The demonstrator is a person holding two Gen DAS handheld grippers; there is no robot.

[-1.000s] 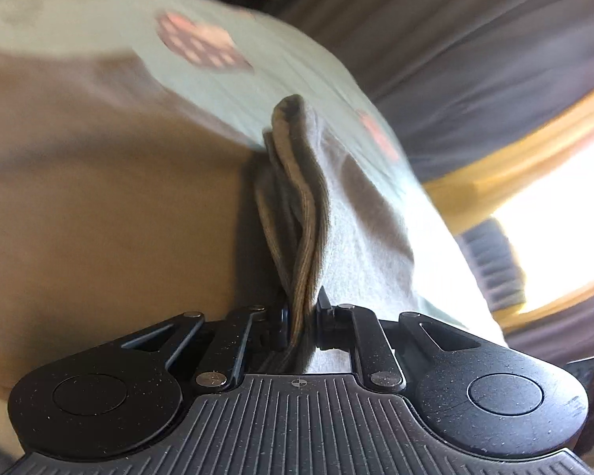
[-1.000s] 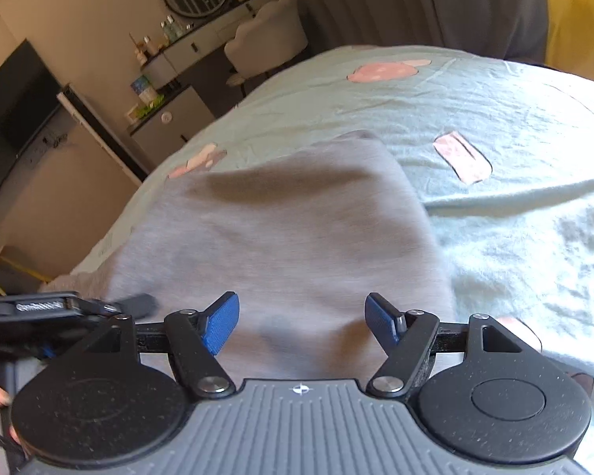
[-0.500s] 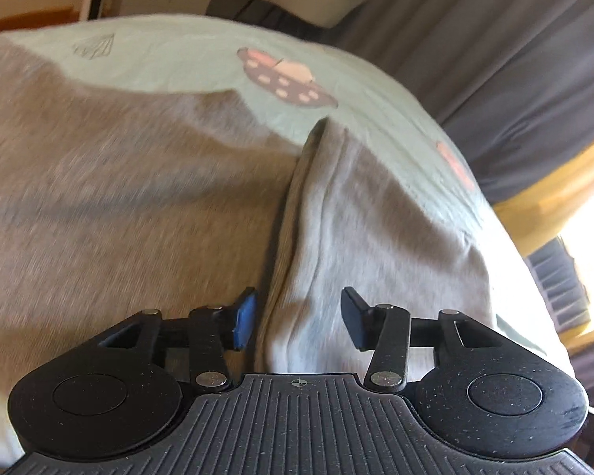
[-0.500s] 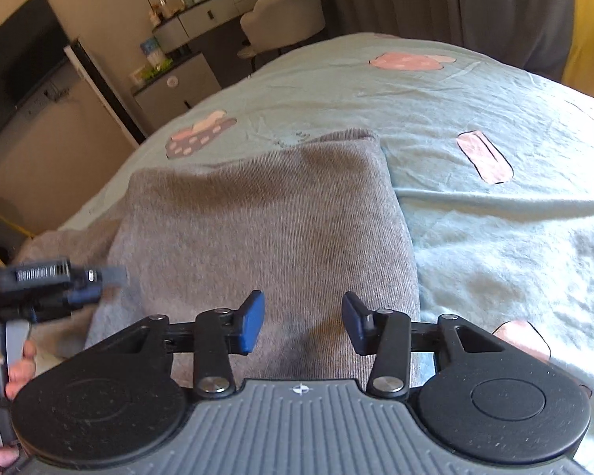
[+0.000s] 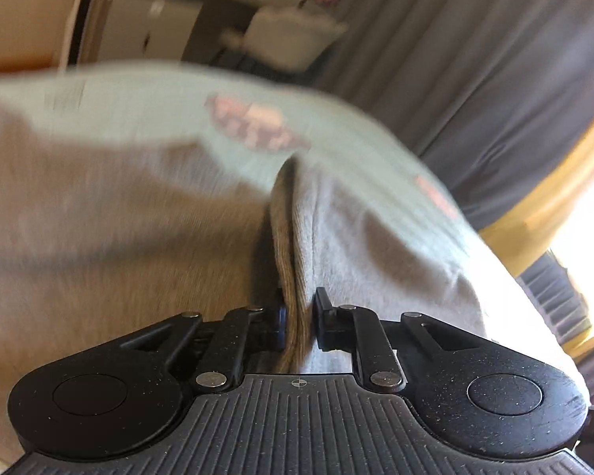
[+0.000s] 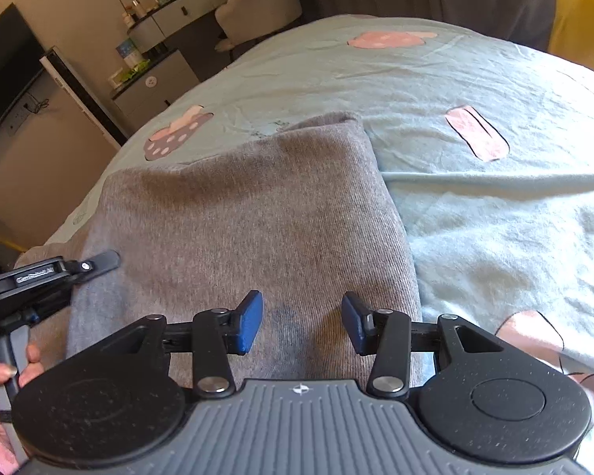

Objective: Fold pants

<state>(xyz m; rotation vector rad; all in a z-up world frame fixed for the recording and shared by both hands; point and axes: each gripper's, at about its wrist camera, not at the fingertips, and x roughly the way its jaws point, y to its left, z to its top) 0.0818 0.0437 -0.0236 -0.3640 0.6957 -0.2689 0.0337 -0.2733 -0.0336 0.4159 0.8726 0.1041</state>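
One pair of grey pants [image 6: 257, 213] lies folded on your bed, a soft ribbed knit with a fine vertical grain, spread as a broad rounded slab on the pale green bedsheet [image 6: 475, 213]. At the far end the folded corner rises in a small blunt peak, and the right edge runs as a straight, thick fold line against the sheet.

On your left, the left gripper [image 5: 299, 326] is closed tight on a raised ridge of the pants [image 5: 293, 261]: several layers of cloth stand pinched on edge between its black fingers, the ridge running away from you as a narrow upright pleat. That view is blurred. Your hand [image 6: 4, 372] on that tool's handle shows at the left edge of the right wrist view, the left gripper itself lying at the near left side of the pants.

On your right, the right gripper [image 6: 301, 326] sits partly open above the near end of the pants, its blue pads [image 6: 249, 324] apart with bare cloth showing between them and nothing clamped.

The sheet is thin, creased cotton printed with pink shapes, some outlined in black; one print [image 6: 176, 136] is a dark mushroom with pale dots.
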